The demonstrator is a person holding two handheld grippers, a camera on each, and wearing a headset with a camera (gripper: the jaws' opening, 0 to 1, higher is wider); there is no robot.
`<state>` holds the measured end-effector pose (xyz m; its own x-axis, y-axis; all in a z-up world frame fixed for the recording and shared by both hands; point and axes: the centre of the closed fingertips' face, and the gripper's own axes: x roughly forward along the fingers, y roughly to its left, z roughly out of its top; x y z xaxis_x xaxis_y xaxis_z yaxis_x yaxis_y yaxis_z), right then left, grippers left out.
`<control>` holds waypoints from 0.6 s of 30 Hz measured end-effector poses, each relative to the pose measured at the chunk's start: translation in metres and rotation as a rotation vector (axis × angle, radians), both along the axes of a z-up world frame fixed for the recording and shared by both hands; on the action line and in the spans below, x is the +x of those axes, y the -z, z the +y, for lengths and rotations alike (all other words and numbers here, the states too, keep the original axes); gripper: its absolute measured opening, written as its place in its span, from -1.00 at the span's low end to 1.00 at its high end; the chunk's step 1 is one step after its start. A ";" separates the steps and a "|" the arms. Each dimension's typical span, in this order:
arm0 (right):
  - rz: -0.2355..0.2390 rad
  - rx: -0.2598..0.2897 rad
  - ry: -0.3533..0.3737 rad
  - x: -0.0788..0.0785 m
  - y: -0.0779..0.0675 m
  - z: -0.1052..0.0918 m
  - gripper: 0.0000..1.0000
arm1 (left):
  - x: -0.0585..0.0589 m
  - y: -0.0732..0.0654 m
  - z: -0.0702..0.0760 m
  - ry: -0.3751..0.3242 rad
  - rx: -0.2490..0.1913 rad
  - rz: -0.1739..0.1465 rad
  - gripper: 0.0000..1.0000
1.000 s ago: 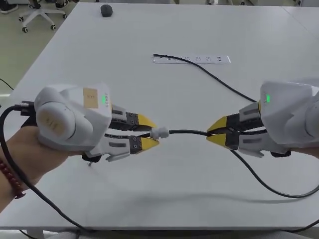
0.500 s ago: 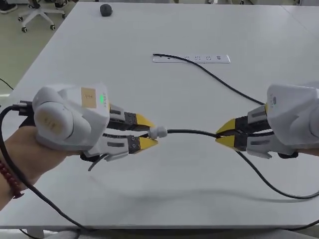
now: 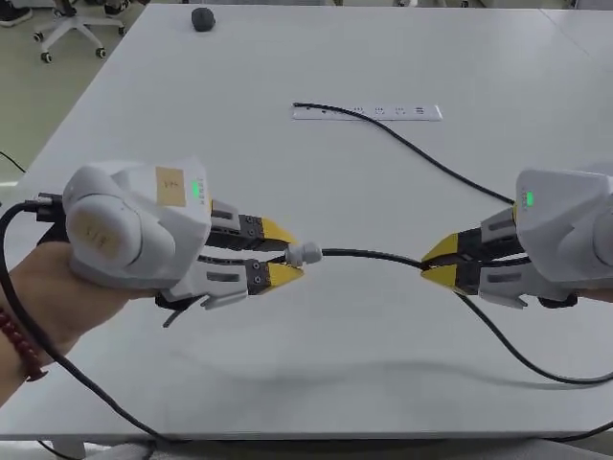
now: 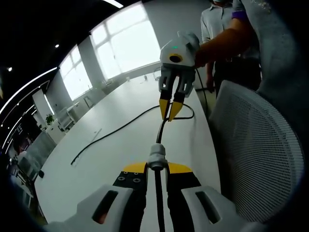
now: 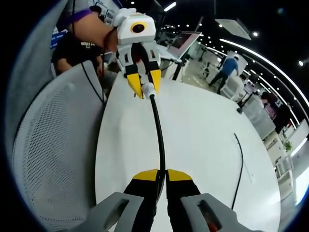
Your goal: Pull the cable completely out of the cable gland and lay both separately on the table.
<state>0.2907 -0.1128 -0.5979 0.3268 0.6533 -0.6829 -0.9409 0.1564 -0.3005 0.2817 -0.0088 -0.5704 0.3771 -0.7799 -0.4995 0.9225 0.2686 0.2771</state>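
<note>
A white cable gland sits between the yellow tips of my left gripper, which is shut on it above the table. A black cable runs out of the gland to the right into my right gripper, shut on the cable. From there the cable loops back over the table. In the left gripper view the gland stands at my jaw tips, with the cable leading to the right gripper. In the right gripper view the cable stretches to the gland in the left gripper.
A white table carries a flat white strip at the back, where the cable's far end lies, and a dark round object at the far edge. A mesh chair stands near the table's front edge. A person stands far off.
My right gripper has moved to the right, away from the left one, and a longer stretch of cable now spans between them. The left gripper has stayed in place with the gland.
</note>
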 end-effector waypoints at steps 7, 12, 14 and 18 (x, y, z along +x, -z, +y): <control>0.017 0.025 0.005 -0.003 -0.006 0.007 -0.96 | 0.002 0.000 0.001 -0.012 0.001 0.002 -0.70; 0.000 0.088 -0.025 -0.006 -0.024 0.030 -0.89 | 0.004 -0.001 -0.001 -0.015 0.001 0.000 -0.70; -0.008 0.105 -0.039 -0.007 -0.030 0.040 -0.88 | 0.004 -0.001 -0.002 -0.014 0.002 -0.001 -0.70; -0.016 0.138 -0.068 -0.010 -0.038 0.058 -0.89 | 0.005 -0.002 -0.003 -0.014 -0.002 -0.004 -0.70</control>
